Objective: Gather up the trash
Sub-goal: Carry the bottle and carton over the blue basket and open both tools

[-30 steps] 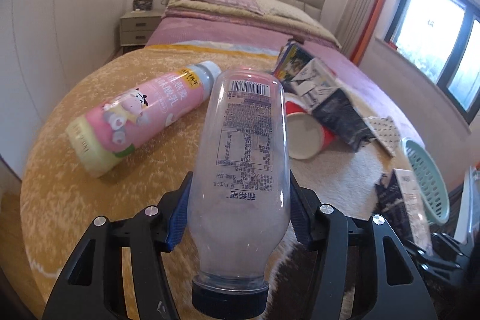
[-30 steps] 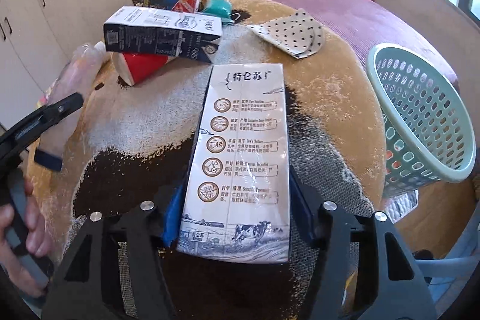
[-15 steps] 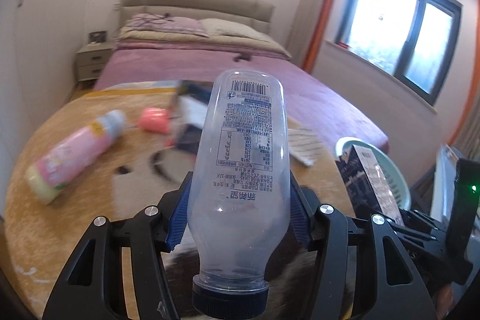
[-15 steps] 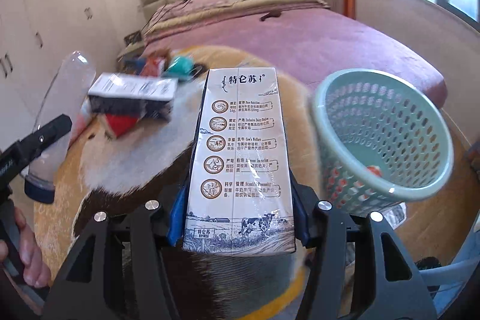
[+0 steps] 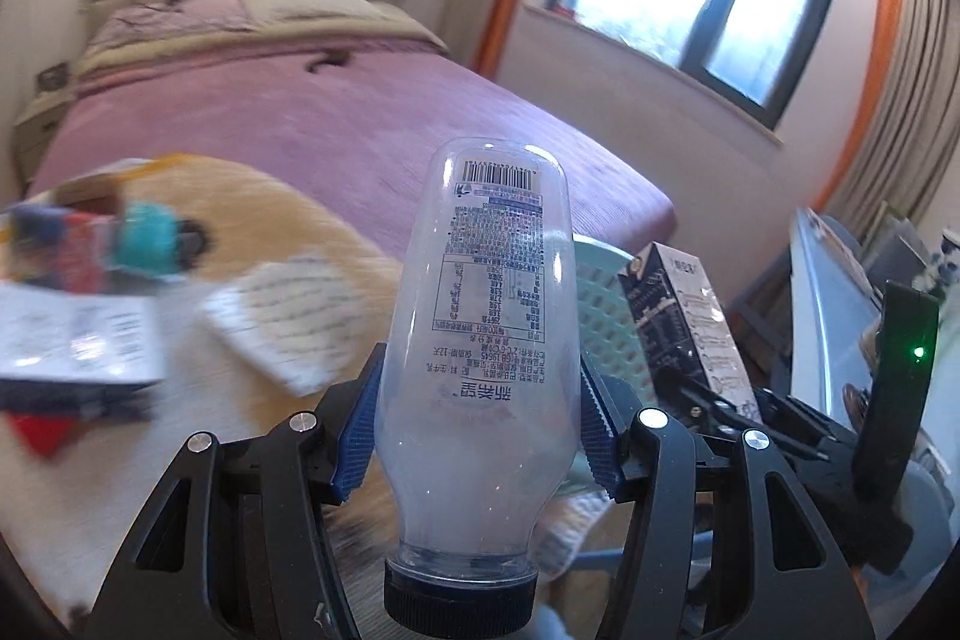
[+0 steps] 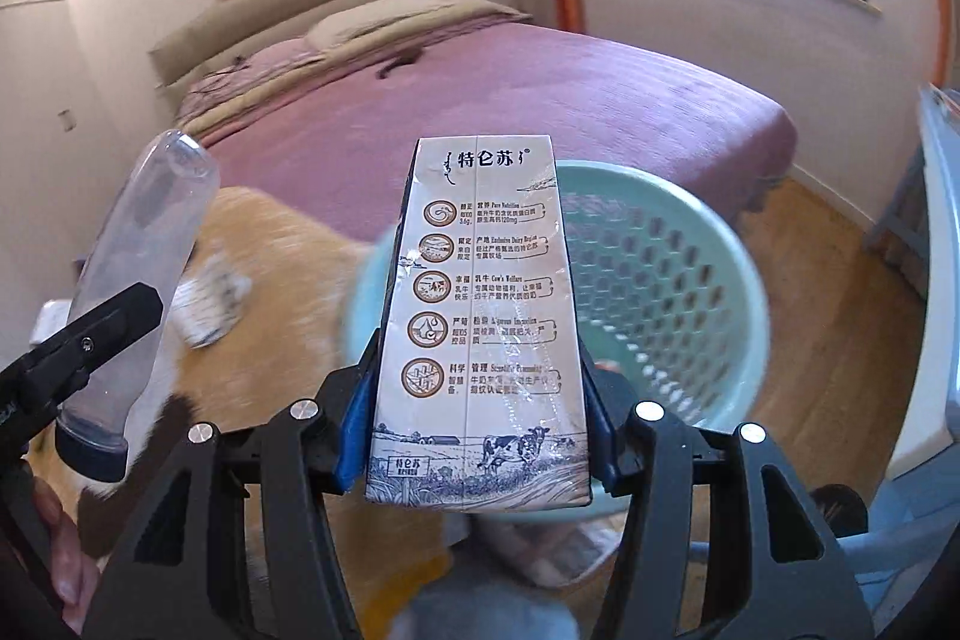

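My left gripper (image 5: 477, 436) is shut on an empty clear plastic bottle (image 5: 486, 340), cap toward the camera, held in the air. My right gripper (image 6: 477, 430) is shut on a white milk carton (image 6: 480, 316), held just in front of and above the rim of a mint-green perforated basket (image 6: 678, 274). In the left wrist view the basket (image 5: 606, 316) shows behind the bottle, with the carton (image 5: 684, 322) and right gripper to its right. In the right wrist view the bottle (image 6: 144, 256) shows at the left.
A yellow round rug (image 5: 276, 220) at the left carries blurred litter: a dark-and-white carton (image 5: 78, 352), a teal and red item (image 5: 144, 244), a spotted cloth (image 5: 288, 316). A bed with a purple cover (image 6: 540, 100) lies behind. Wooden floor (image 6: 840, 316) surrounds the basket.
Both grippers have lifted their loads off the rug and swung right toward the basket. The basket now sits directly behind the carton. Both grips are unchanged.
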A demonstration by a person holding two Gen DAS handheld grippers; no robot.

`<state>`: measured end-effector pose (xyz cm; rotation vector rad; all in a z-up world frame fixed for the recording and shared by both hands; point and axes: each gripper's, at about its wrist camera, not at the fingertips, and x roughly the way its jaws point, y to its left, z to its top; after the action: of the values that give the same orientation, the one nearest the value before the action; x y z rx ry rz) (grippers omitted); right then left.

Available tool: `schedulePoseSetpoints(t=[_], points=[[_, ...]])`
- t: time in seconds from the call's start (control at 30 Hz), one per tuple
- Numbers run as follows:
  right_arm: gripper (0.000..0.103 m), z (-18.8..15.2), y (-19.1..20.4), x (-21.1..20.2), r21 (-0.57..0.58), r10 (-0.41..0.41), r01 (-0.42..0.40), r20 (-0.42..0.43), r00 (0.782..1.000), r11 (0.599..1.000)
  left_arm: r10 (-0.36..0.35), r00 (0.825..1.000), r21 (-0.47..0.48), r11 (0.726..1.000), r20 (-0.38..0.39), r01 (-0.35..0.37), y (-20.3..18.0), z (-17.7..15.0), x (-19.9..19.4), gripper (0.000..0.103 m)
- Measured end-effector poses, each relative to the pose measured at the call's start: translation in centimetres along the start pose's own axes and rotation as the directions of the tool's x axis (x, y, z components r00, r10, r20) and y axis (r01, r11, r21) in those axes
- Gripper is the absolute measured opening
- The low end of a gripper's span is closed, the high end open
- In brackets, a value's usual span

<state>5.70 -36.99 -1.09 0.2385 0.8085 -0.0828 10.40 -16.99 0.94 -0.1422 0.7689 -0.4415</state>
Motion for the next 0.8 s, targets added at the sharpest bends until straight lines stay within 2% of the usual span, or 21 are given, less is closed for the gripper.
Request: schedulePoseSetpoints(t=[0.17,0.27,0.5,0.8], points=[[0.053,0.8,-3.4,3.0,0.050,-0.036,0.040,-0.067,0.997,0.998,-0.042,0.996,0.016,0.999,-0.076,0.043,-2.2,0.6,5.5,0.055],[0.053,1.0,-4.3,4.2,0.059,-0.049,0.055,-0.091,0.995,0.997,-0.042,0.993,0.016,0.999,-0.111,0.044,-2.5,0.3,7.8,0.055],[0.053,0.8,-4.7,5.5,0.061,-0.063,0.071,-0.127,0.990,0.996,-0.032,0.985,-0.004,0.999,-0.172,0.032,-2.3,-0.9,10.4,0.055],[0.053,0.8,-5.4,6.4,0.077,-0.060,0.072,-0.149,0.987,0.994,-0.020,0.982,-0.012,1.000,-0.185,0.019,-2.0,-1.0,10.8,0.055]])
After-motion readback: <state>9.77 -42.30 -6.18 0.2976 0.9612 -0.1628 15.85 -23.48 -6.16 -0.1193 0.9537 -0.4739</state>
